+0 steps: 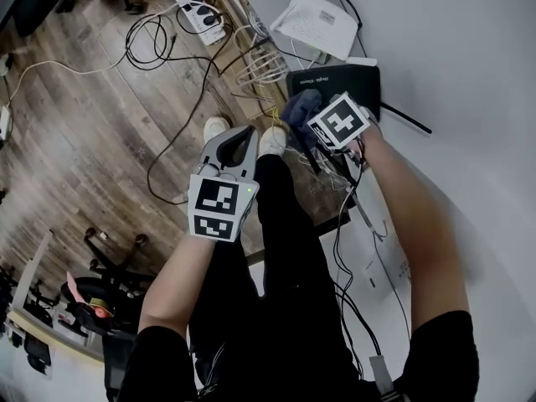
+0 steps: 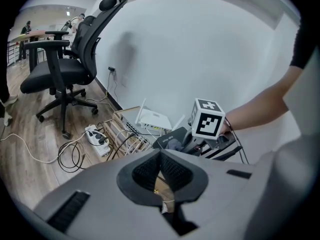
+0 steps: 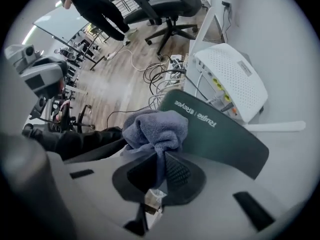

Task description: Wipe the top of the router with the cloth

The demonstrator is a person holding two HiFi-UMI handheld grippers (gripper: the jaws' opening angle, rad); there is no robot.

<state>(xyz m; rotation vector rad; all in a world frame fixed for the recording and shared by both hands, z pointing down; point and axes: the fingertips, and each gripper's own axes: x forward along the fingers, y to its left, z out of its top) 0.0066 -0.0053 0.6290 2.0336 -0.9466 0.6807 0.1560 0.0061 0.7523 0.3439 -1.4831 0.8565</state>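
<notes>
A black router (image 1: 339,83) (image 3: 220,134) (image 2: 172,134) lies flat by the white wall, with a thin antenna sticking out to the right. My right gripper (image 1: 311,117) (image 3: 161,156) is shut on a blue-grey cloth (image 1: 300,107) (image 3: 155,128), and the bunched cloth rests at the router's near left edge. My left gripper (image 1: 236,147) (image 2: 160,165) hangs shut and empty over the person's dark trousers, well left of the router.
A white router (image 1: 316,22) (image 3: 231,79) (image 2: 154,119) sits on a grey box behind the black one. A power strip (image 1: 199,10) and tangled cables (image 1: 260,65) lie on the wooden floor. Office chairs (image 2: 62,69) stand further off. A person stands far back in the right gripper view.
</notes>
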